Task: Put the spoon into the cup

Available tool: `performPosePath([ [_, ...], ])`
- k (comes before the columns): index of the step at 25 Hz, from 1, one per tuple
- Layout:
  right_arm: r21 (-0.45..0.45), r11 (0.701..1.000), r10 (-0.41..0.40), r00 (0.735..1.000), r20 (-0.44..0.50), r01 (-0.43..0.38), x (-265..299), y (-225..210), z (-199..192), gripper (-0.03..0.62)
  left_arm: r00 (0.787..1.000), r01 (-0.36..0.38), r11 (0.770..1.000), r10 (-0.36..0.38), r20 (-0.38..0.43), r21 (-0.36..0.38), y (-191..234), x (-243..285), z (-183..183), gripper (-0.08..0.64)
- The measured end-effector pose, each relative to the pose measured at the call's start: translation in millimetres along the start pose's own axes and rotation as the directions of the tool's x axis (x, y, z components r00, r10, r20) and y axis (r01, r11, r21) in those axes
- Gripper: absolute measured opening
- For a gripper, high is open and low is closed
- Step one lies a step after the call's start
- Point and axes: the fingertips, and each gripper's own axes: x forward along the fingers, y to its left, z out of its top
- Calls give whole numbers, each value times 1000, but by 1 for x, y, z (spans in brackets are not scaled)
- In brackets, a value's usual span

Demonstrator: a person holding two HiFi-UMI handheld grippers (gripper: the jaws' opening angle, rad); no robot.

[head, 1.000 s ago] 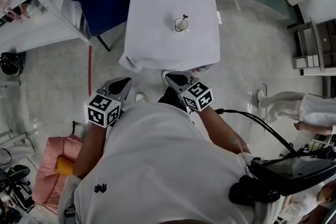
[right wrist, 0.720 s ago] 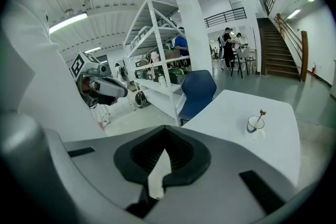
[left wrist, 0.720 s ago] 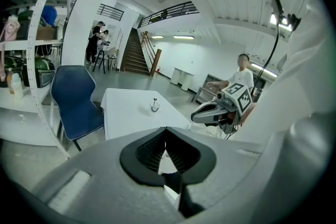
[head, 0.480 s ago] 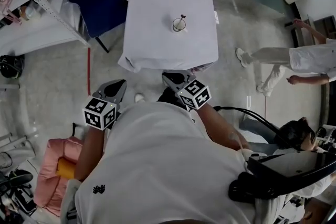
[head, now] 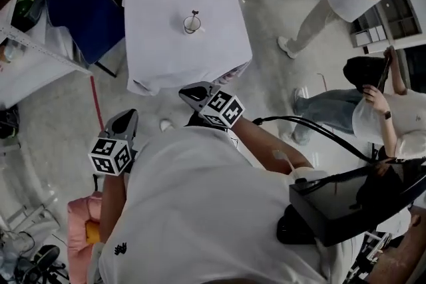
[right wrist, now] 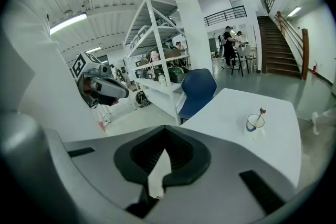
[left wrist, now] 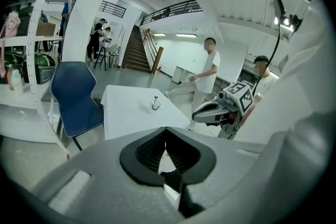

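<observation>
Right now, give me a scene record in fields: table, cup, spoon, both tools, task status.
table: square table under a white cloth, ahead of the person; blue chair at its left
cup: small pale cup, upright near the table's middle
spoon: thin spoon with a dark end, standing in the cup, handle up
left tool: shut, empty, off the table
right tool: shut, empty, by the table's near side, apart from the cup
task: spoon already in the cup
</observation>
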Motion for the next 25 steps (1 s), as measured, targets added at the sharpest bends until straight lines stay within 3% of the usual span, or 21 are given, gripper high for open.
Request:
performPosePath([
  [25, 70, 997, -29, 1000, -3, 29, -32, -104, -10, 8, 997, 41, 999, -40, -64, 22, -21, 99, 55, 11],
])
